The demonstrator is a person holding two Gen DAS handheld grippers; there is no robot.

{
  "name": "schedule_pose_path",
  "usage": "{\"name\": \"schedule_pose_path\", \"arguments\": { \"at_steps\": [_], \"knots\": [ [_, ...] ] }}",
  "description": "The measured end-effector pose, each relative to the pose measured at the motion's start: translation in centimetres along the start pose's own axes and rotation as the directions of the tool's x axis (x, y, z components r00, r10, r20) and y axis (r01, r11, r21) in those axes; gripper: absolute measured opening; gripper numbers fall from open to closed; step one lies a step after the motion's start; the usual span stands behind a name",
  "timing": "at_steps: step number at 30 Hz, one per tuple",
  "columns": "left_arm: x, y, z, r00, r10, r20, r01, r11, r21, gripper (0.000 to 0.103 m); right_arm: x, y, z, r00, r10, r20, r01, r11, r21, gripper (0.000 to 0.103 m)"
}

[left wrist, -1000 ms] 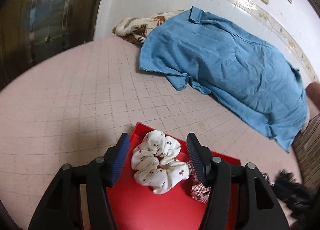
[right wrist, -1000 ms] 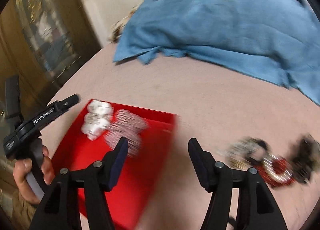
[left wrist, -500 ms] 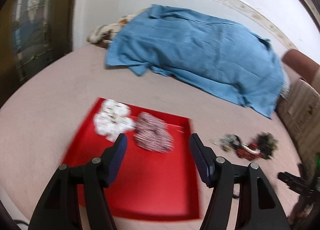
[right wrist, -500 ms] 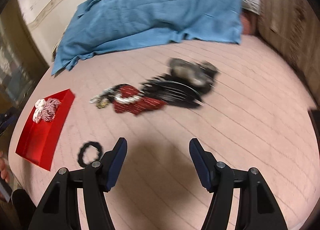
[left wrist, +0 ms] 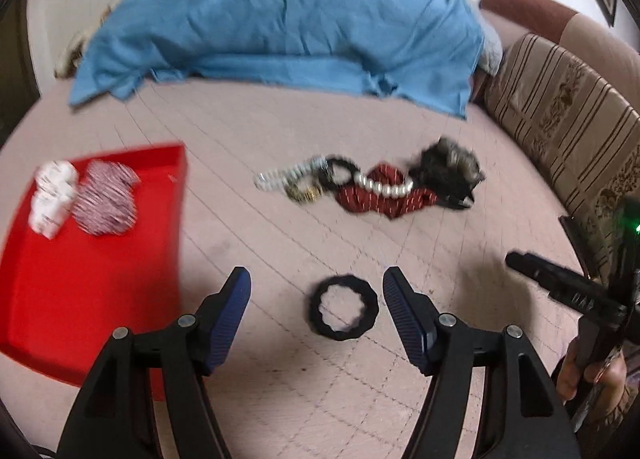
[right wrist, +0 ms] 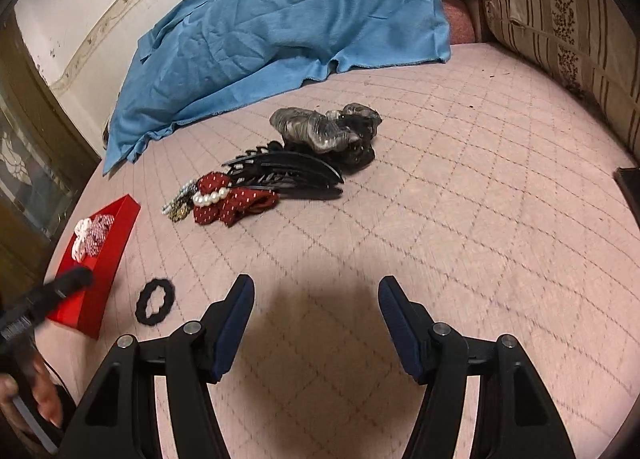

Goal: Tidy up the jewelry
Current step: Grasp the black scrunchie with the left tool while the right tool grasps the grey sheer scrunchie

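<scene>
Looking down my left gripper (left wrist: 316, 299), I see the black scrunchie (left wrist: 343, 307) lying flat on the pink quilt (left wrist: 248, 259), framed between the two blue pads but slightly nearer the right one, with neither pad touching it. Its jaws are spread wide and hold nothing. My right gripper (right wrist: 316, 307) is just as wide apart and empty, with only bare quilt and its own shadow between the pads; from that side the scrunchie sits well off to the left, just beside the red tray (right wrist: 116, 235). The tray holds a white scrunchie (left wrist: 54, 199) and a striped one (left wrist: 106, 203), touching each other near its far end. Farther out on the quilt, well apart from both grippers, lies the pile: a pearl bracelet (right wrist: 210, 197) draped over a red dotted scrunchie (right wrist: 236, 205), a black claw clip (right wrist: 288, 173), a grey-black scrunchie (right wrist: 324, 131) behind that, and some smaller beaded pieces at the left end (too small and tangled for me to sort out). A blue cloth (right wrist: 280, 19) covers the far end of the bed, and a striped cushion (left wrist: 560, 111) runs along the right. The left view is smeared, so the tray's contents and the pile are soft there. Each camera catches the other gripper only at the frame edge, with part of a hand (left wrist: 592, 379) cut off by the rim.
</scene>
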State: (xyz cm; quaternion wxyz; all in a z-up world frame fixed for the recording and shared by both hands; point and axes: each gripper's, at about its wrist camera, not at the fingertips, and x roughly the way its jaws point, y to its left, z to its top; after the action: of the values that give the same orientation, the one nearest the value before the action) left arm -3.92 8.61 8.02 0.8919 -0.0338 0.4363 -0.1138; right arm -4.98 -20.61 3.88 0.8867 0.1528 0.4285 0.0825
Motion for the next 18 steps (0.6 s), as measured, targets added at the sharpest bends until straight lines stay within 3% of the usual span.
{"name": "schedule_pose_path", "arguments": {
  "at_steps": [6, 14, 18],
  "knots": [
    [3.3, 0.6, -0.4, 0.998, 0.021, -0.067, -0.021, 1.0, -0.001, 0.052, 1.9, -0.1, 2.7, 1.0, 0.009, 0.024, -0.008, 1.0, -0.027, 0.069],
    [5.6, 0.7, -0.6, 0.994, 0.001, -0.109, -0.001, 1.0, 0.0, 0.052, 3.8, -1.6, 7.8, 0.997, -0.02, 0.074, 0.02, 1.0, 0.002, 0.069],
    [5.9, 0.0, -0.9, 0.995, 0.025, -0.094, -0.022, 0.999, 0.034, 0.052, 6.2, -2.5, 10.4, 0.999, -0.002, 0.047, -0.001, 0.998, 0.059, 0.069]
  ]
}}
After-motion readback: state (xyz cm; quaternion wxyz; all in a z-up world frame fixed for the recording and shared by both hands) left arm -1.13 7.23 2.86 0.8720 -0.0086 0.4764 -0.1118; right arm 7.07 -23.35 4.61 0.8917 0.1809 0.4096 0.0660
